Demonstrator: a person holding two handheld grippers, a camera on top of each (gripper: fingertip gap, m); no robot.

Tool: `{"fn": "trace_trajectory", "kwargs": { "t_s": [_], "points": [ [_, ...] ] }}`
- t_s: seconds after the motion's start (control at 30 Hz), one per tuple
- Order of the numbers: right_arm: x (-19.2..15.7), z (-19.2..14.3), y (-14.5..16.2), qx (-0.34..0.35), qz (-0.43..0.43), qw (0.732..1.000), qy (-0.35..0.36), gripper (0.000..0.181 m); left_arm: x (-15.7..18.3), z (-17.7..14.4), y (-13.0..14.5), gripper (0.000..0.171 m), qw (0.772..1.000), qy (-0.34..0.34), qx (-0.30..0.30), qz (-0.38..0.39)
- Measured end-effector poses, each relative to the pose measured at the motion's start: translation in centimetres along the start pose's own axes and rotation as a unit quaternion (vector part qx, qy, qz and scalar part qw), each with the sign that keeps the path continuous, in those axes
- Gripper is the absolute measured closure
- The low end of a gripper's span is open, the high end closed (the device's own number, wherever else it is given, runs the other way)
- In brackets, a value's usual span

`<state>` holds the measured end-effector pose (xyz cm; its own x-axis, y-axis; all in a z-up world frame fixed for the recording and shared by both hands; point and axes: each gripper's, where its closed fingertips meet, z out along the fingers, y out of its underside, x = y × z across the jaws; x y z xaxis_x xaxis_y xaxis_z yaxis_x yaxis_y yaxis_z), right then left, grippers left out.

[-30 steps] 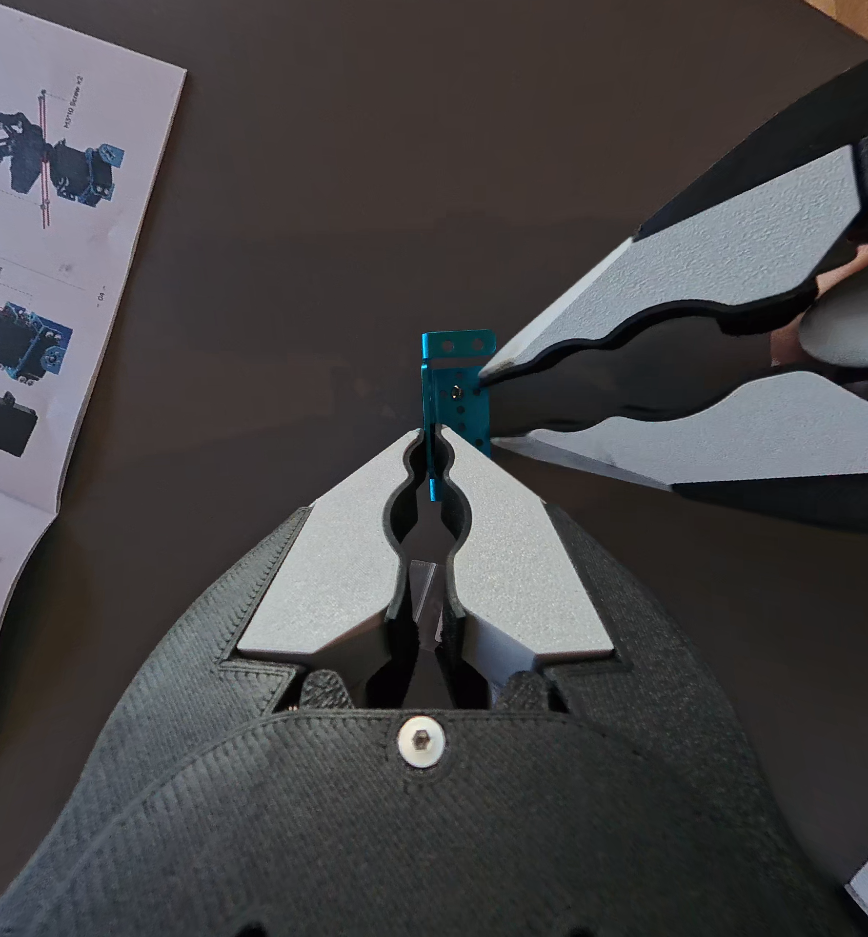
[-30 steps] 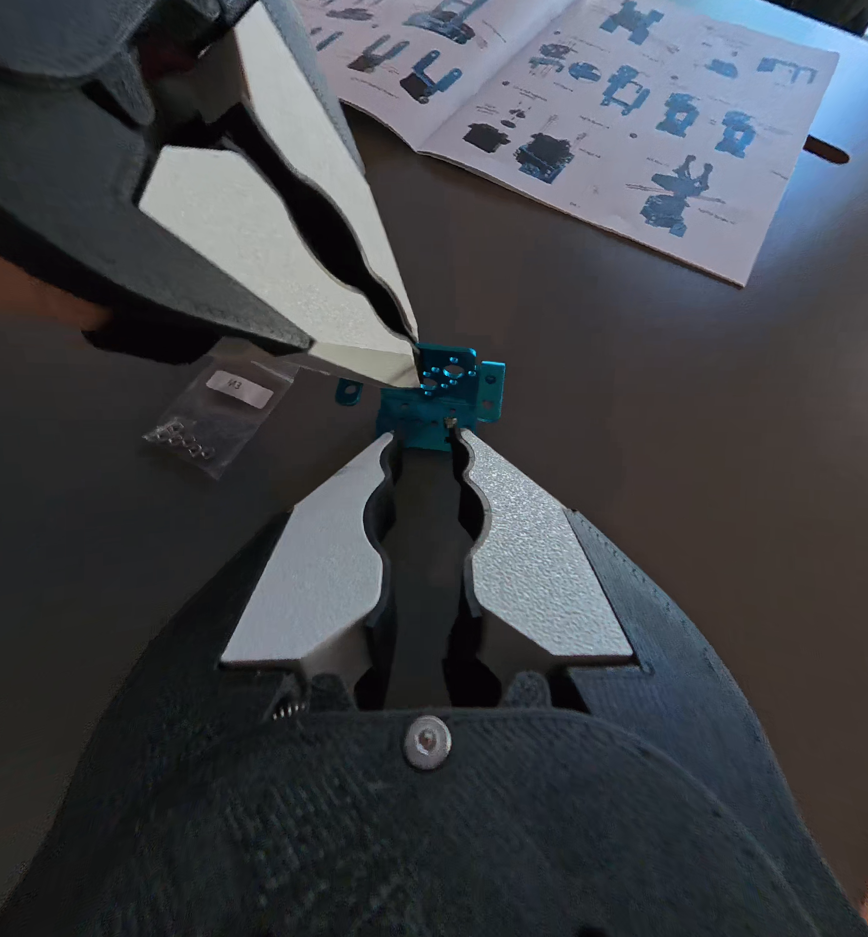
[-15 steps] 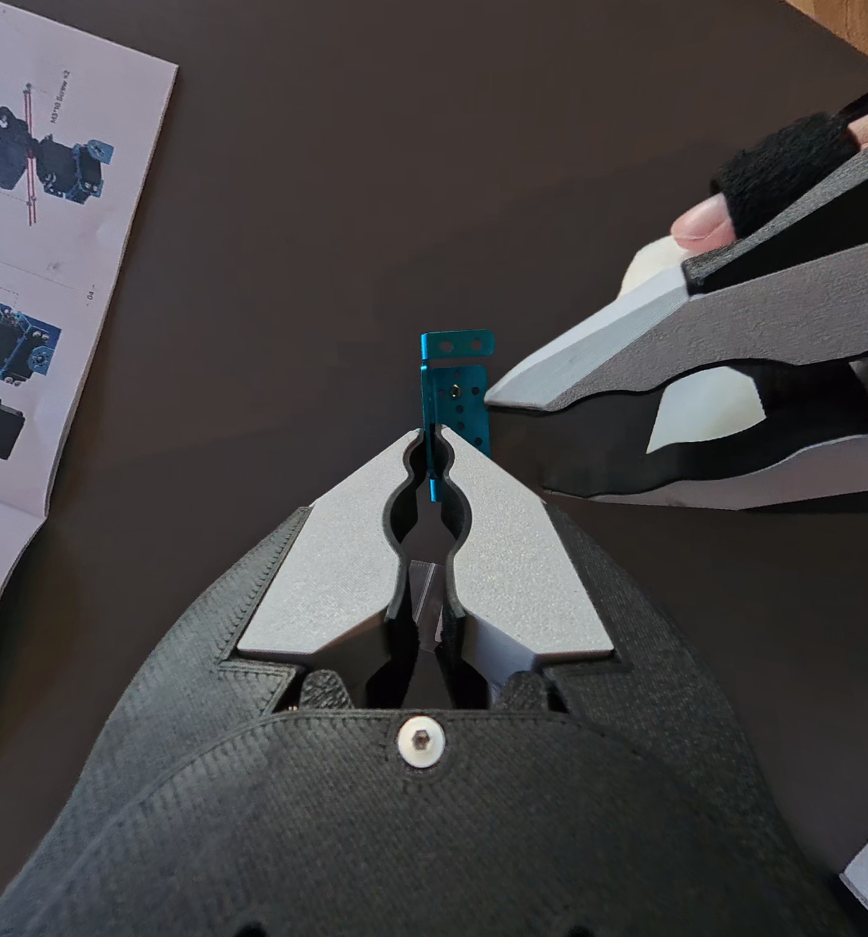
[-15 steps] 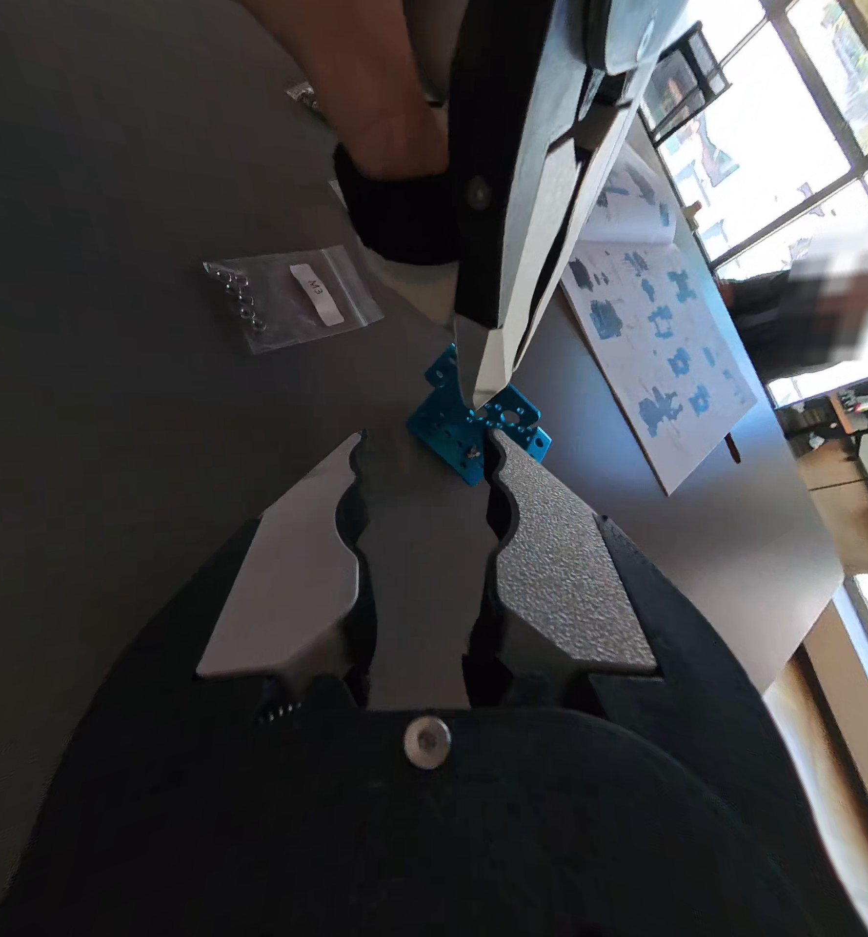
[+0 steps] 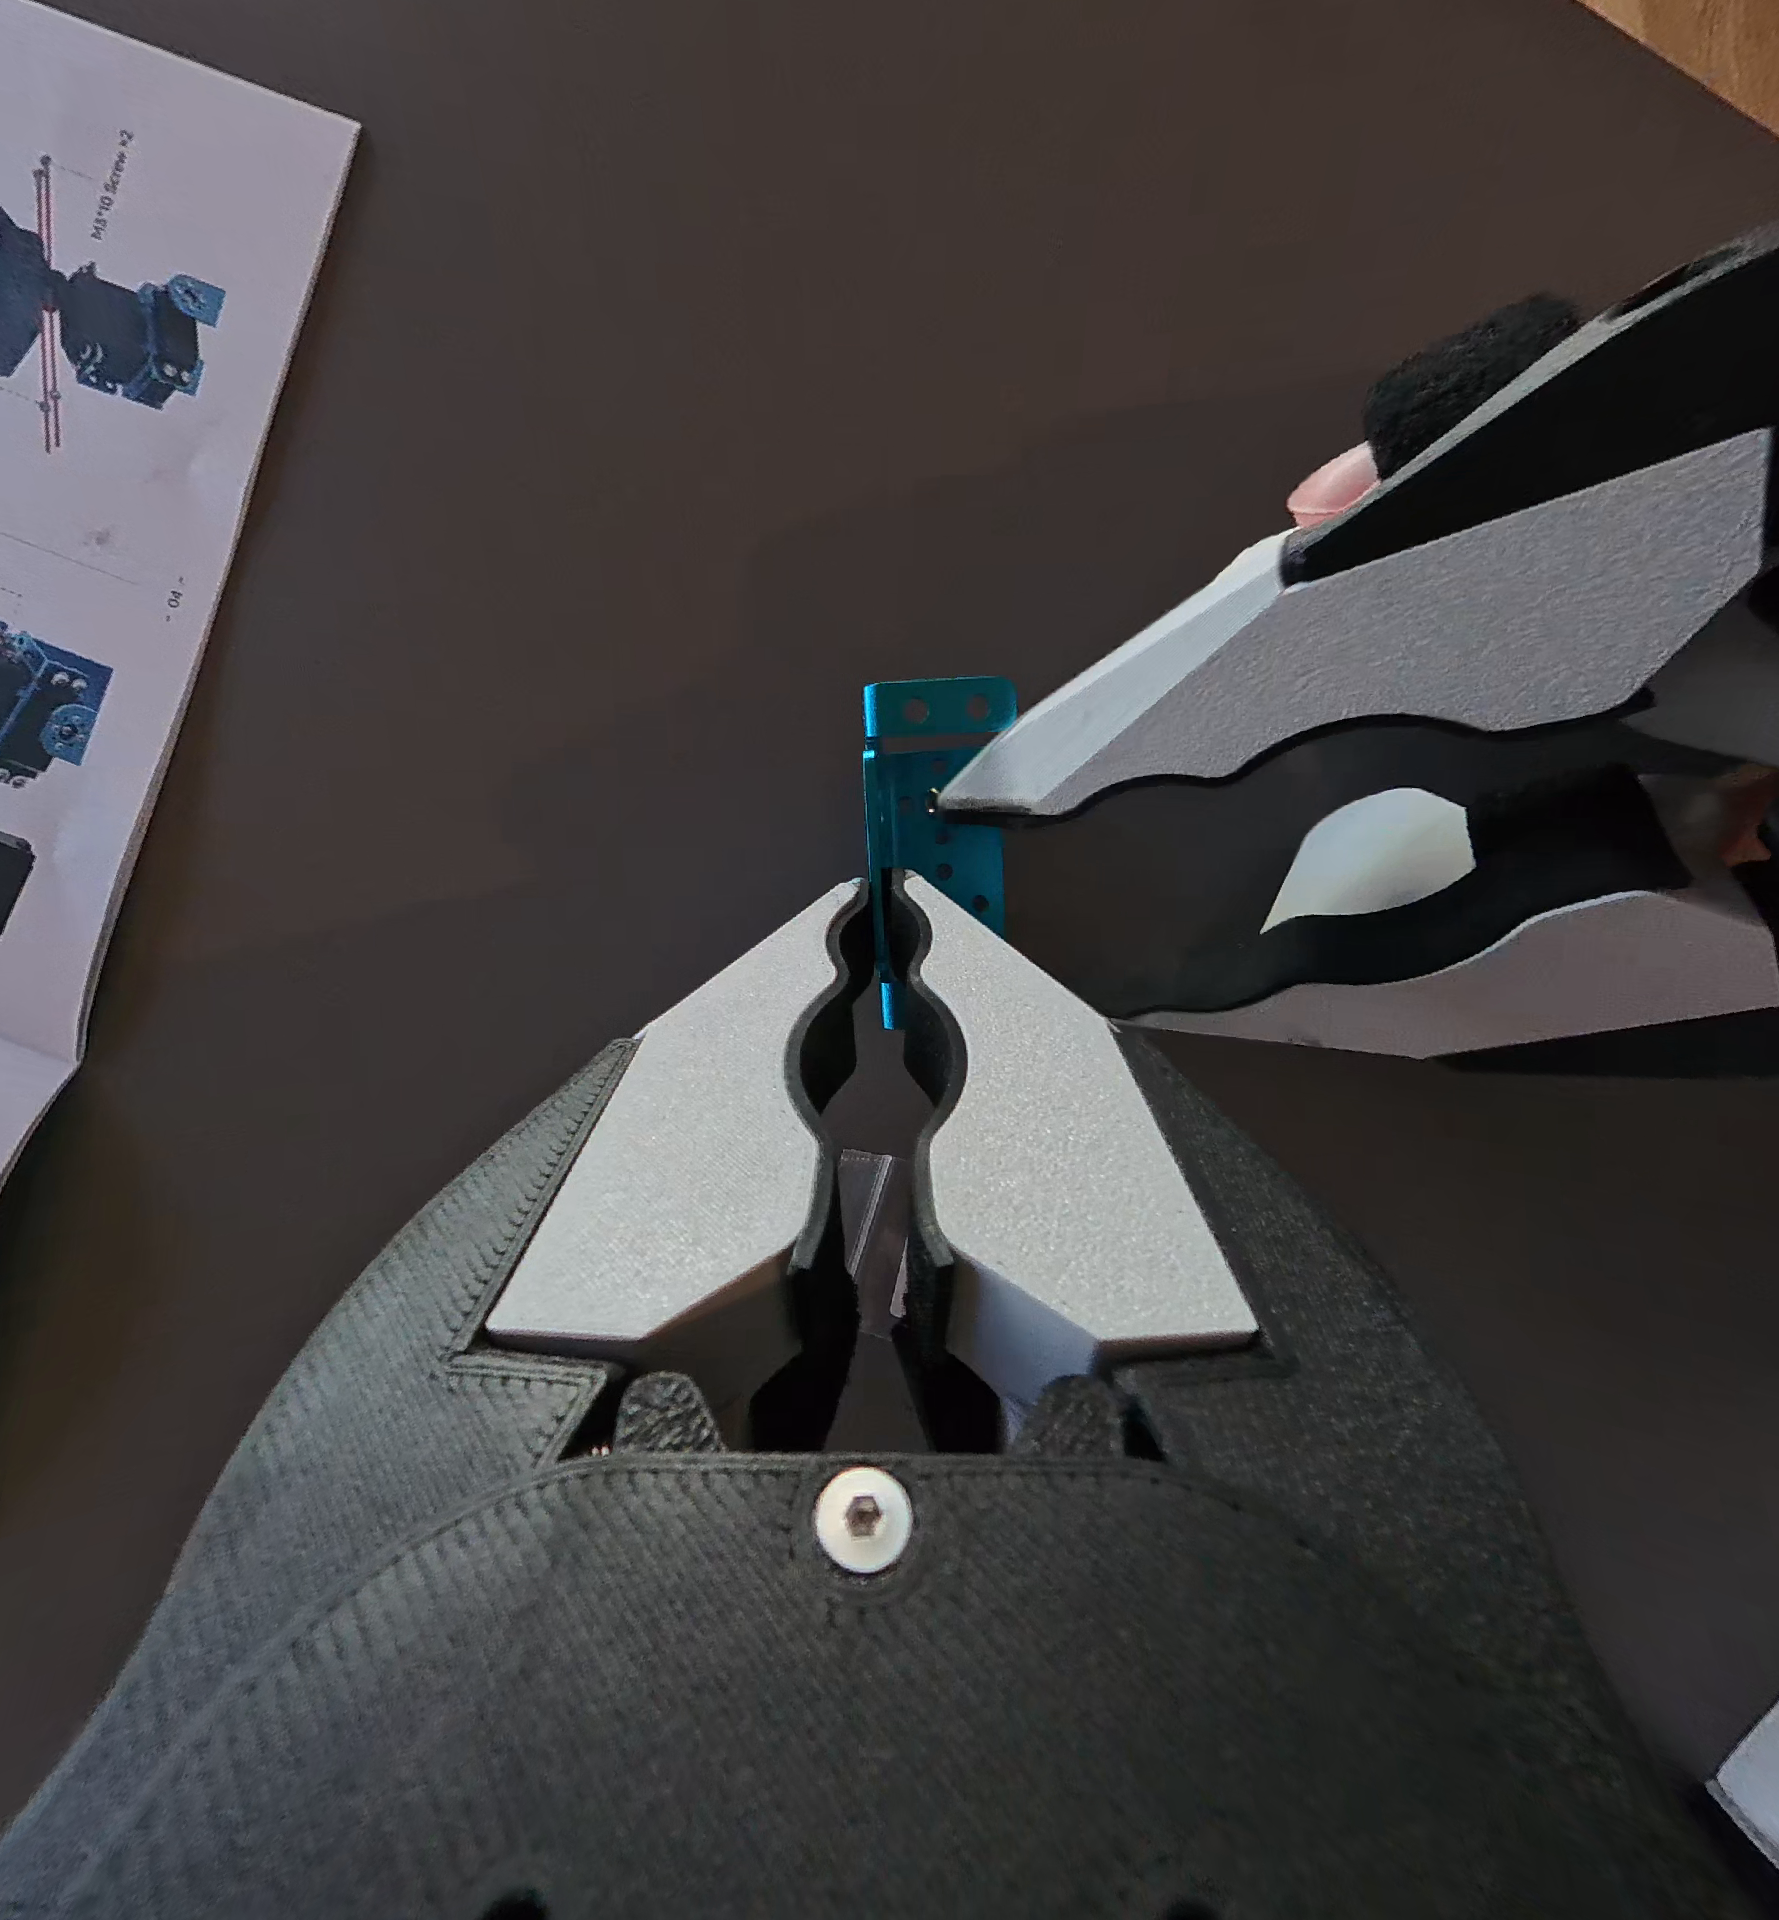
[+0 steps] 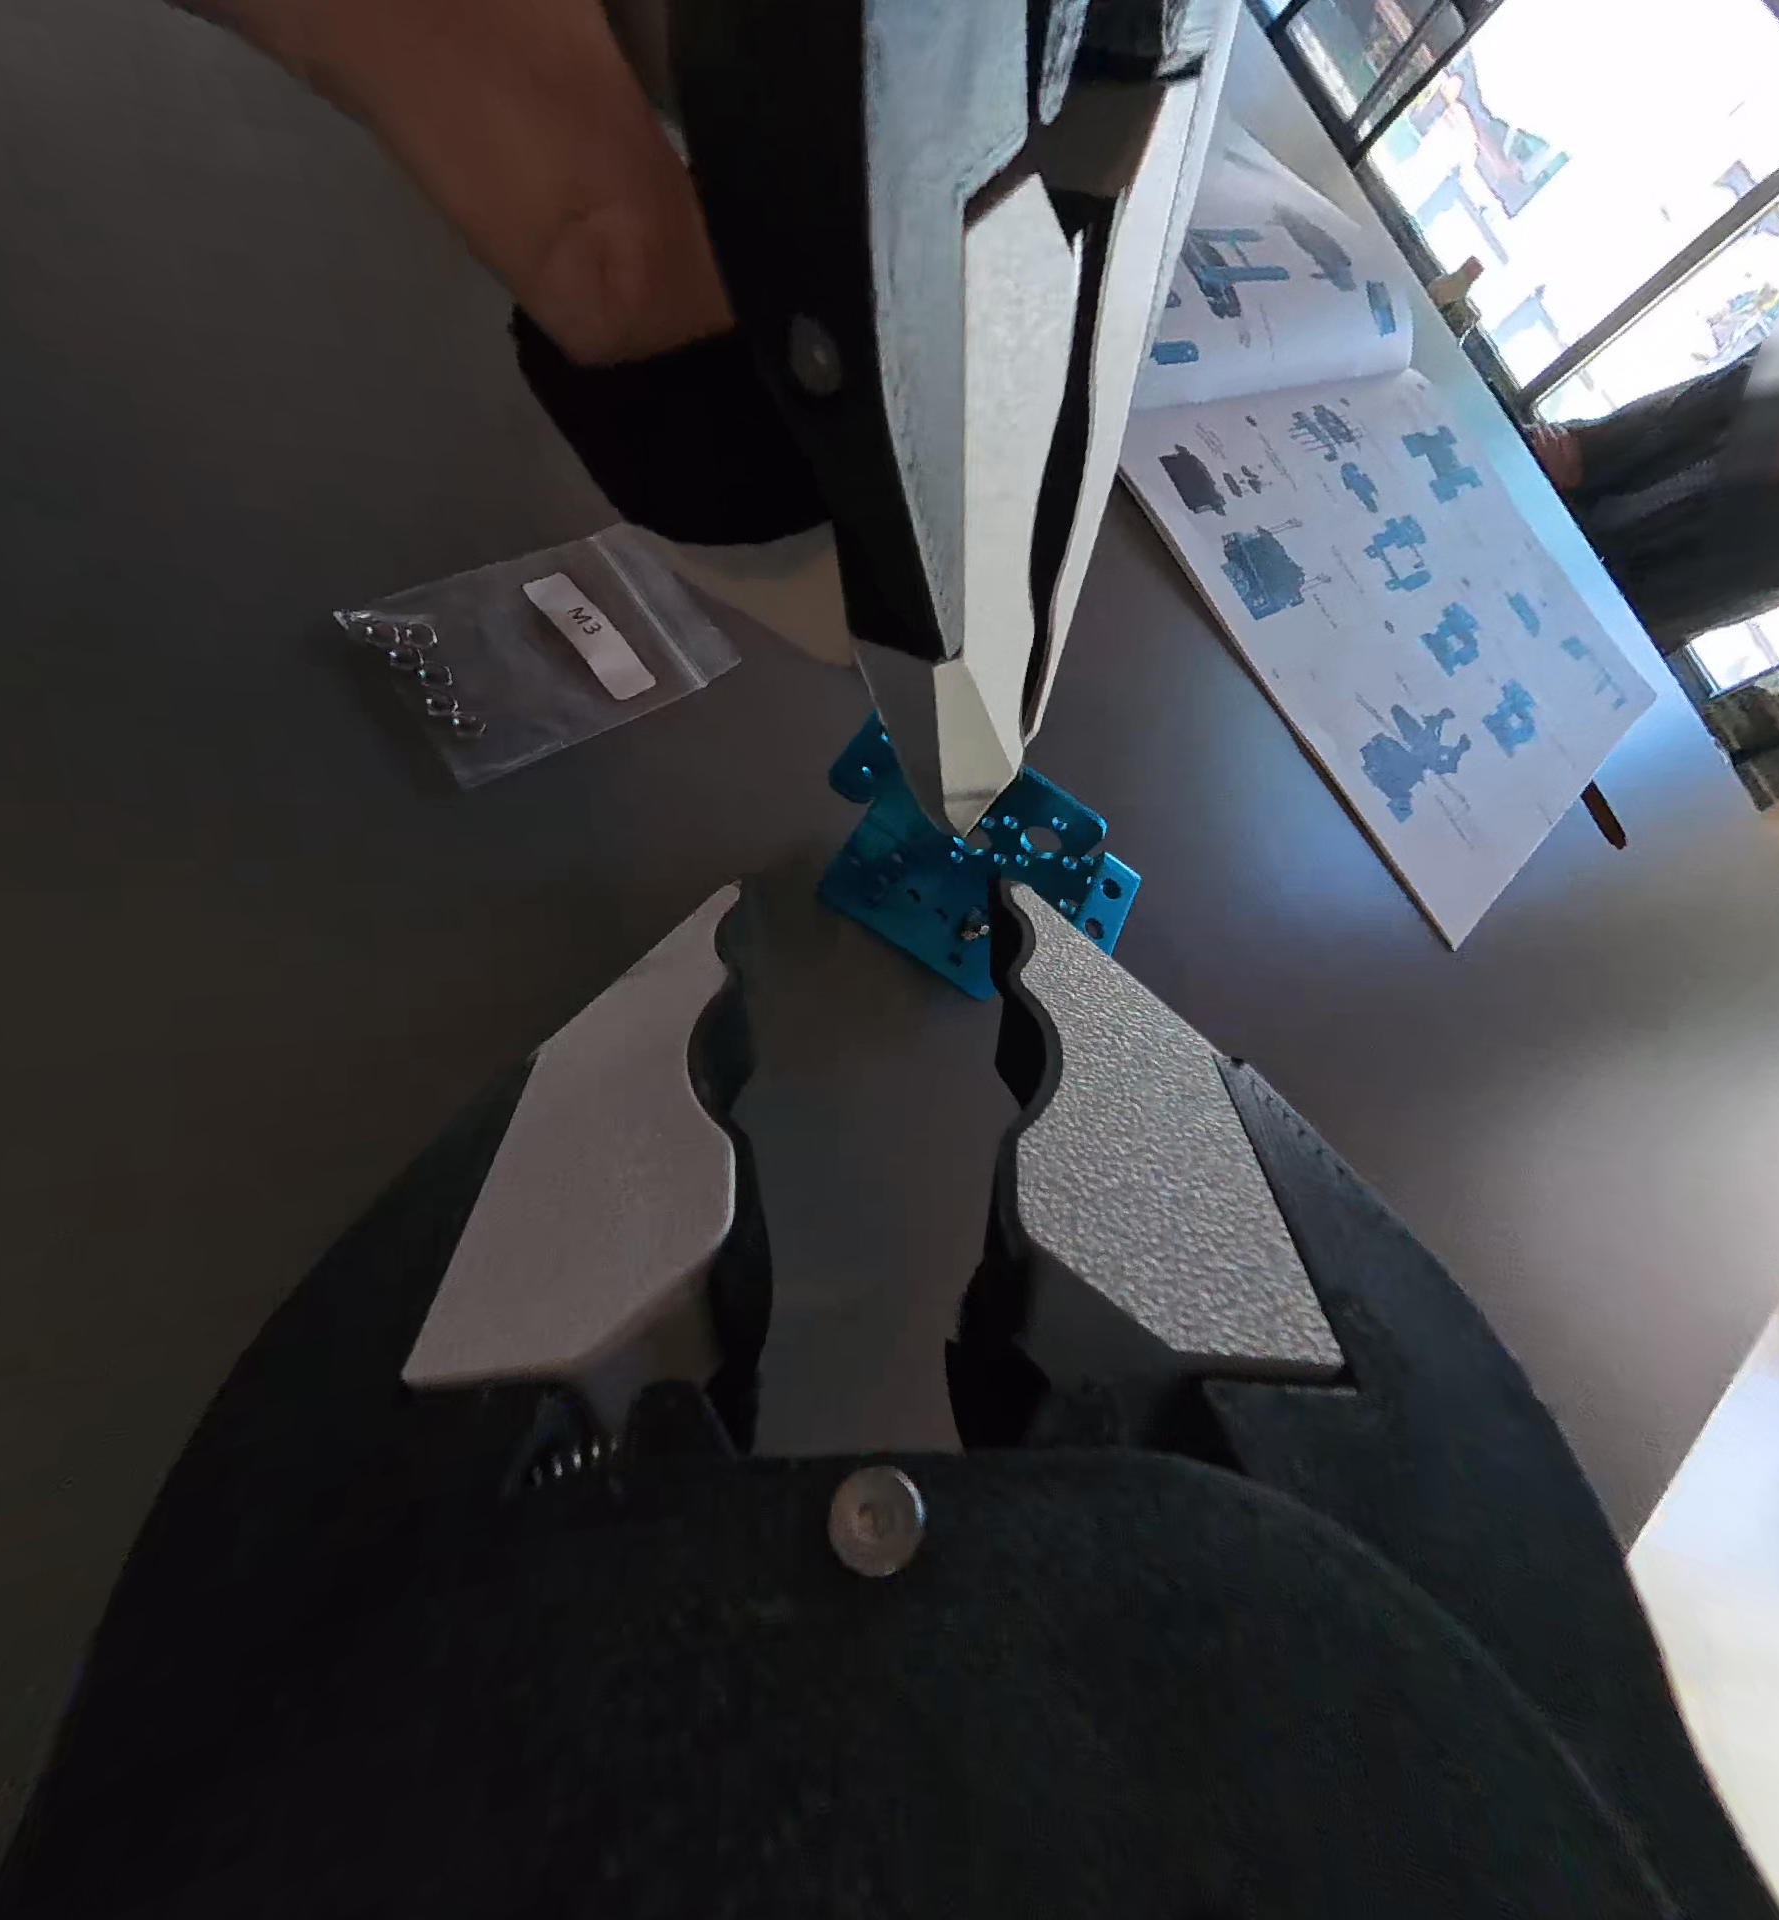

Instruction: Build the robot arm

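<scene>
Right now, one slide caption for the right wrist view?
Open right gripper beside blue bracket pinched by left gripper; parts bag, manual nearby.

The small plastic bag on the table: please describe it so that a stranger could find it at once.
On the dark table, look left of the blue metal bracket pinched by the left gripper, on the side away from the open booklet. There lies the small clear zip bag. It alone is transparent, with a white sticker and a few tiny metal rings inside.

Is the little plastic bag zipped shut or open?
Cannot tell. The bag lies flat on the table with small metal rings bunched at one end, but its zip edge is too small to read.
</scene>
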<state>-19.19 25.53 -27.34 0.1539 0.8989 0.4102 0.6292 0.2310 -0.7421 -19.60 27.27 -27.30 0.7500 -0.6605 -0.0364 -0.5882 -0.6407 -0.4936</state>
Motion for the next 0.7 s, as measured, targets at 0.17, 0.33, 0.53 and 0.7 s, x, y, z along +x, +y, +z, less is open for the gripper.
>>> {"fn": "trace_trajectory", "kwargs": {
  "t_s": [0.17, 0.33, 0.53, 0.7],
  "points": [
    [-0.06, 0.20, 0.07, -0.009, 0.008, 1.000, -0.009, 0.138, 0.01, -0.01, 0.01, 0.170, 1.000, -0.001, 0.000, 0.000],
    [-0.07, 0.31, 0.23, -0.022, 0.010, 1.000, -0.010, 0.138, 0.01, 0.00, 0.00, 0.170, 1.000, -0.001, -0.001, 0.000],
    [-0.06, 0.41, 0.42, -0.031, 0.033, 0.999, -0.019, 0.139, 0.00, 0.01, -0.01, 0.170, 1.000, 0.000, -0.001, -0.001],
    [-0.01, 0.43, 0.46, -0.036, 0.039, 0.998, -0.017, 0.139, -0.04, 0.02, -0.01, 0.170, 1.000, 0.000, 0.000, -0.002]
  ]
}}
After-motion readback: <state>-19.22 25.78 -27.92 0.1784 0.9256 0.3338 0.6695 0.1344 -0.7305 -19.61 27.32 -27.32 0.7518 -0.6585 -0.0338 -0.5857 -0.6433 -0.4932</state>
